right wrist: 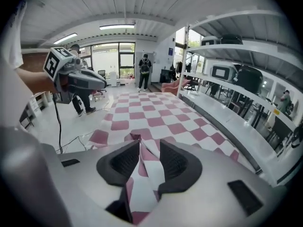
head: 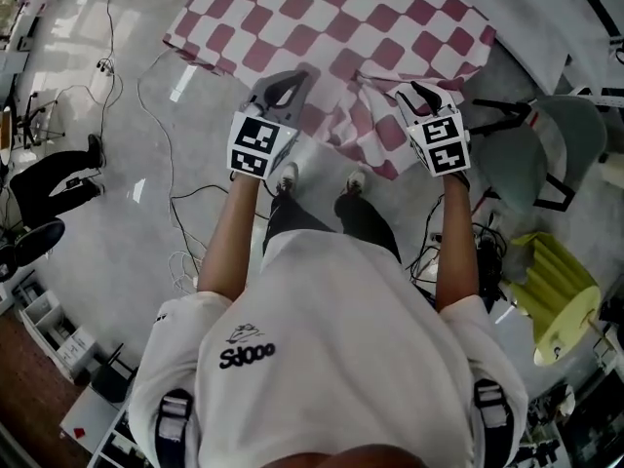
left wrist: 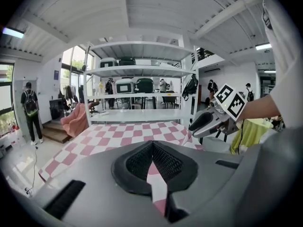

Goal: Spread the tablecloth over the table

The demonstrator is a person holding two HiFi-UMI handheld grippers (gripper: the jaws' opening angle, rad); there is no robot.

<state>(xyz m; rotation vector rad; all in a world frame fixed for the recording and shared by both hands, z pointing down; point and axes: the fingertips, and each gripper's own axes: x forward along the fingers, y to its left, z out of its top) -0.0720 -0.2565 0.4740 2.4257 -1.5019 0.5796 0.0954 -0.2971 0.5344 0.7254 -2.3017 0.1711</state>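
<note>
A red-and-white chequered tablecloth lies spread over the table ahead of me, its near edge bunched and hanging down. My left gripper holds the near left edge. In the left gripper view a strip of cloth is pinched between the shut jaws of that gripper. My right gripper is at the near right edge. In the right gripper view a fold of cloth lies loose between the parted jaws of the right gripper, and the pads stand clear of it.
Two grey chairs and a yellow-green chair stand to my right. Cables trail over the floor on the left. A white shelf rack runs along the table's far side. People stand further off.
</note>
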